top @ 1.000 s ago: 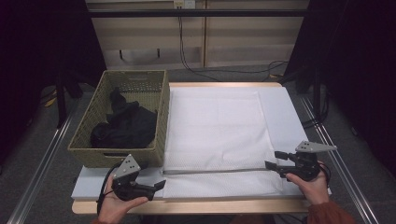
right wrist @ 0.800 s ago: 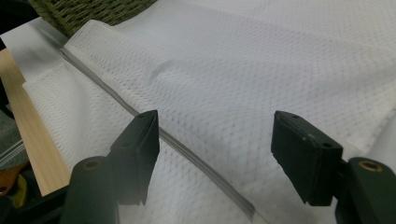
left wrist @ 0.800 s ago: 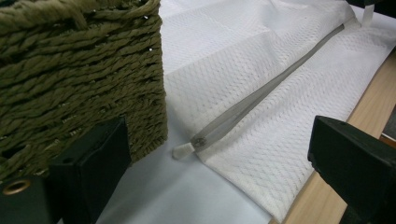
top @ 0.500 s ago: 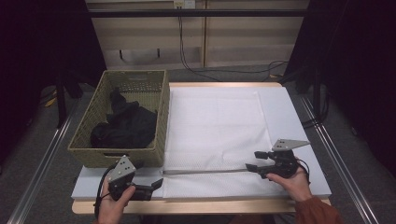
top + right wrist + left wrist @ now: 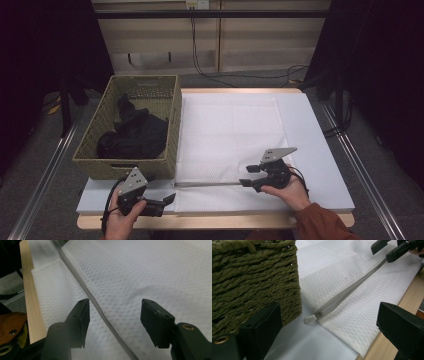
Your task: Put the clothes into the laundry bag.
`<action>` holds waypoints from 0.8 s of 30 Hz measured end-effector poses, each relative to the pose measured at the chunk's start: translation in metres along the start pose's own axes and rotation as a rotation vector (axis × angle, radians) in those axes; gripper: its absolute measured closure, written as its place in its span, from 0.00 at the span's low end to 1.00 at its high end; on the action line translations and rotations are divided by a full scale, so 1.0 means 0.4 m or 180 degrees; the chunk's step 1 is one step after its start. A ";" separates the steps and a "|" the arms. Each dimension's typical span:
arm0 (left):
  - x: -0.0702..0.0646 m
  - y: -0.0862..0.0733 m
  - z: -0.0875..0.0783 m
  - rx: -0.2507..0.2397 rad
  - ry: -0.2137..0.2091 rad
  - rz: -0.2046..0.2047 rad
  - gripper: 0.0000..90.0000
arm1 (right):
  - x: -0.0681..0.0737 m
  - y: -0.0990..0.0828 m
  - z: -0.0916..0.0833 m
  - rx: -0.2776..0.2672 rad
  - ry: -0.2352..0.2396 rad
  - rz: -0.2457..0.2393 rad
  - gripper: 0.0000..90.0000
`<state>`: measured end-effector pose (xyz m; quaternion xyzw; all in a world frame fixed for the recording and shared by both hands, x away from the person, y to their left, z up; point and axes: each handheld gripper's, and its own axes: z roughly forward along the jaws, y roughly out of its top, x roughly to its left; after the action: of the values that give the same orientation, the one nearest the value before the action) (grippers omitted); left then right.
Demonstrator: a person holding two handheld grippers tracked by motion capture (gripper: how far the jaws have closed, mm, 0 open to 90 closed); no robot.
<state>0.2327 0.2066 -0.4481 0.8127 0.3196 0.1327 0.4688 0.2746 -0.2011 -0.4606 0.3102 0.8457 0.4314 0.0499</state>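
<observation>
Since the earlier frames the right gripper (image 5: 248, 175) has slid from the table's right edge toward the middle of the near edge, and its jaws have just been closing a little, though they stand wide with nothing pressed between them. It now sits at about 5 o'clock from the centre of the white dimpled cloth (image 5: 230, 130). The left gripper (image 5: 167, 202), at 7 o'clock by the near corner, has kept its place, its jaws wide and empty.

From above, the thin clear plastic rod (image 5: 210, 183) is only a faint line running across the cloth between the two grippers. The left gripper view gives its detail: a translucent grey shaft with a rounded white tip lying at the cloth's folded edge, just beside the olive woven basket (image 5: 150, 125), with the right gripper's jaws at 1 o'clock at the rod's far end. The right gripper view shows the rod passing between its open jaws.

A dark crumpled garment (image 5: 132, 135) lies in the basket. The wooden table (image 5: 220, 220) carries a pale board, with dark curtains and a cabled wall panel behind.
</observation>
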 end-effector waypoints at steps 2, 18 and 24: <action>-0.001 0.001 -0.001 0.0004 -0.0005 0.0027 0.07 | 0.002 0.008 0.022 0.0067 0.0049 -0.0023 0.46; -0.008 0.005 0.003 0.0046 -0.0048 0.0085 0.07 | -0.006 0.025 0.116 0.0284 0.0109 -0.0204 0.62; -0.010 0.005 0.005 0.0058 -0.0062 0.0129 0.07 | 0.002 0.017 0.115 0.0270 0.0107 -0.0448 0.59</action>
<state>0.2313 0.2018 -0.4473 0.8245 0.2998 0.1313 0.4617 0.2935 -0.1655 -0.4840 0.2445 0.8837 0.3957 0.0526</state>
